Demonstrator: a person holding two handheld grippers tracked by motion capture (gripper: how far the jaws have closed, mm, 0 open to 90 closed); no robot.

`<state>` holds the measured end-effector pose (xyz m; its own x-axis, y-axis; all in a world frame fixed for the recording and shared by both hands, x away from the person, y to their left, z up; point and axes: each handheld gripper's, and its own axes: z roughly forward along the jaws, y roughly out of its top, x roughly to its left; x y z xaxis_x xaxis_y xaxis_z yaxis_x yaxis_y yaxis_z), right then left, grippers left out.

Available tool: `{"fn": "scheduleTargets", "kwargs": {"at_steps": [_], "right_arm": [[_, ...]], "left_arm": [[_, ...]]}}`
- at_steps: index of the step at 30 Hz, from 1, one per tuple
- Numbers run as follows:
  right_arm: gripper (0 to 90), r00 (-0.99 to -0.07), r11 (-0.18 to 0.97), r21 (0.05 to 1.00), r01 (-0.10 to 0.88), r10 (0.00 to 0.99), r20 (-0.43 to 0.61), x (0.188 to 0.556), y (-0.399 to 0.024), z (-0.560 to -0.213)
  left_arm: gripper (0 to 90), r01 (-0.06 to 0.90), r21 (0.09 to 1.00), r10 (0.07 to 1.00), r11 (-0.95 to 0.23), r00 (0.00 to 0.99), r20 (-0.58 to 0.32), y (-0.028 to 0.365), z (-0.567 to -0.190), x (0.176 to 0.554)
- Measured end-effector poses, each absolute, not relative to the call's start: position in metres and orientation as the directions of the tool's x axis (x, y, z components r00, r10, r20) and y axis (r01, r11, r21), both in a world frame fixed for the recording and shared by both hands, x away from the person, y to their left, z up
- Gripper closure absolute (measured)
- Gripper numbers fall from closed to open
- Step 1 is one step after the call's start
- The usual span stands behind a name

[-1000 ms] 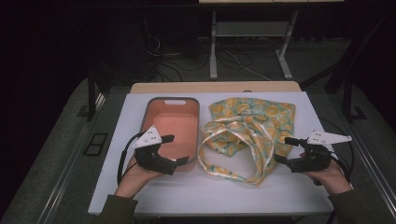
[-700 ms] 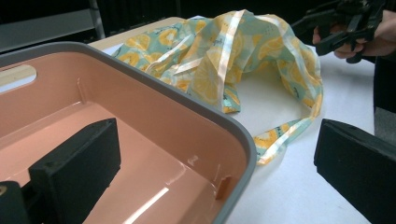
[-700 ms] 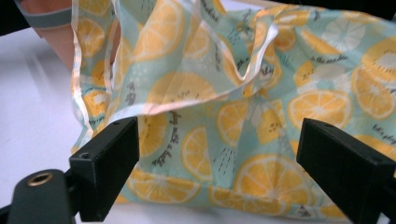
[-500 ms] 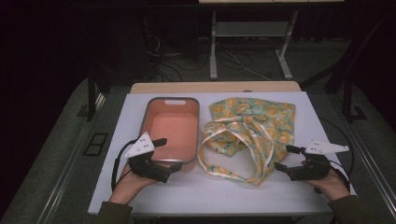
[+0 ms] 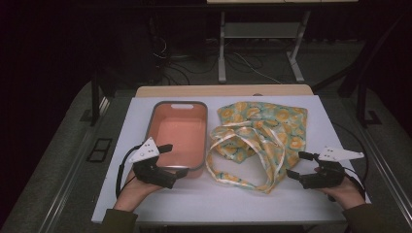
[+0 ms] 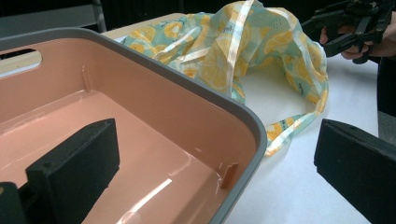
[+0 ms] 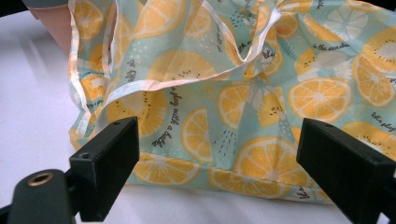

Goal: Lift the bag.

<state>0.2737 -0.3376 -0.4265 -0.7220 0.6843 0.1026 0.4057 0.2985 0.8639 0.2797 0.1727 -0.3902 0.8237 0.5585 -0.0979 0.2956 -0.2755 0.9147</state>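
Here, at the lower left of the high view, the left gripper (image 5: 172,160) sits with its jaws spread wide at the near right corner of the pink tub (image 5: 156,116); in the left gripper view one jaw hangs inside the tub and the other outside, over the white table (image 5: 243,199), pinching nothing. Just right of the tub, in the middle of the frame, the lemon-print cloth bag (image 5: 272,121) lies crumpled with its pale straps (image 5: 233,160) looped toward the near edge. At the lower right, the right gripper (image 5: 300,163) rests just beside the bag's right hem, jaws spread and empty. Compared with a second ago, both grippers have drawn back toward the near table edge.
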Motion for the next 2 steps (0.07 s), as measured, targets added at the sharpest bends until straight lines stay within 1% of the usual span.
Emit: {"fn": "scheduleTargets", "kwargs": {"at_steps": [2], "right_arm": [[12.9, -0.723, 0.297, 0.864, 0.406, 0.684, 0.104, 0.2737, -0.3377, -0.4263]], "left_arm": [[0.0, 0.297, 0.914, 0.558, -0.275, 0.824, -0.099, 0.1728, -0.3901, 0.2798]]}}
